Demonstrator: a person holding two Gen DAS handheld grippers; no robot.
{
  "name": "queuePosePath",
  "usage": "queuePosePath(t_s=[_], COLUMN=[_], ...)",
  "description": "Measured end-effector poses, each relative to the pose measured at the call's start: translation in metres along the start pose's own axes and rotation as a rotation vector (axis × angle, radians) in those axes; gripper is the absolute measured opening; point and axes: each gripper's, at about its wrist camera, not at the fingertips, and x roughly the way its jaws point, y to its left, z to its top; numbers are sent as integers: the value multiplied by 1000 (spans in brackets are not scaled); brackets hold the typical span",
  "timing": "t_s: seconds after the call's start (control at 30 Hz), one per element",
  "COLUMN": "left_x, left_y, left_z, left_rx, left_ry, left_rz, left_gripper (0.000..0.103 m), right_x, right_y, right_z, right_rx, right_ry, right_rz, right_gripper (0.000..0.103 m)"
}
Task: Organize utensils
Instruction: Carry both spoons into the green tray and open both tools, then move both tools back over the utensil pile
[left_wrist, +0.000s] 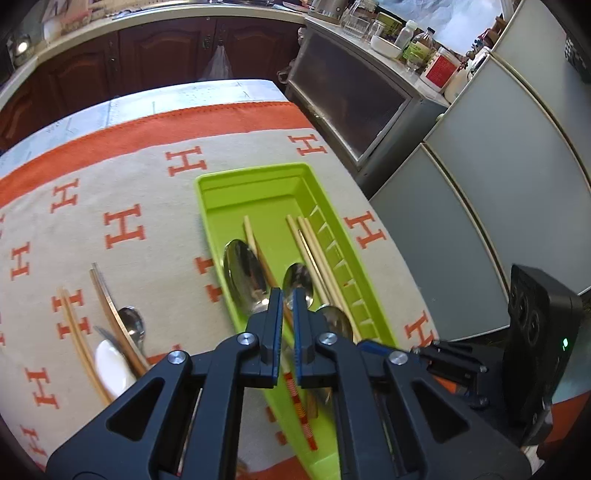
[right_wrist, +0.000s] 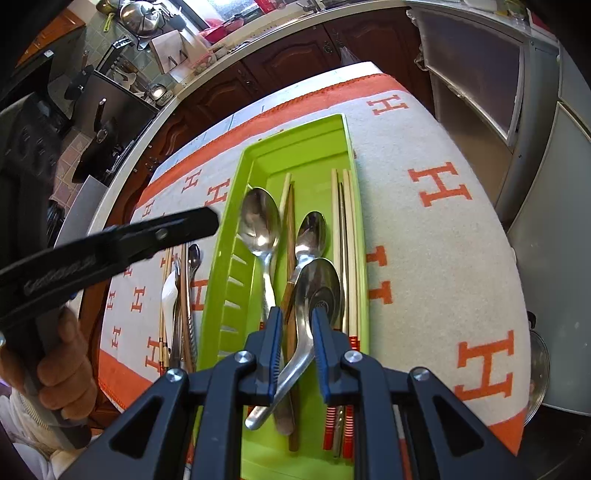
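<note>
Green tray (right_wrist: 354, 155) sat on the H-patterned cloth (right_wrist: 436, 236), holding three spoons and several chopsticks. Top spoon (right_wrist: 314, 295) lay between the right gripper (right_wrist: 297, 321) jaws, parted, not pressing: drop-off step, judged. Left gripper (left_wrist: 286, 299) nearly closed, empty. Next: fetch loose utensils (left_wrist: 118, 332) beside the tray.

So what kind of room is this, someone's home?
Most likely a home kitchen: dark wooden cabinets run under a countertop, pots and pans sit by a stove, and bottles and jars crowd a side unit. The green utensil tray lies on a cloth-covered table.
</note>
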Motion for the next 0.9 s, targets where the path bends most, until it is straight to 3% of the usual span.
queuePosePath(t_s=[0.07,0.13,0.2,0.57,0.9], left_x=[-10,-22,-36,-85,-90], left_y=[1,5,10,79,136], left_z=[-5,-12,-20,-82,-122], left_rx=[-3,-6,-11,-107,-219], left_ry=[-2,-13,-29,-41,-10], left_rz=[1,19,41,205,276], left_gripper=[13,32,40,41,41], right_x=[0,0,-1,1,2], right_y=[0,0,3,25,82], right_z=[1,1,0,-8,-11], right_rx=[4,5,7,4,-106], right_ry=[-1,0,-1,4,-3], right_rz=[3,4,5,41,76], right_gripper=[16,16,16,16,16])
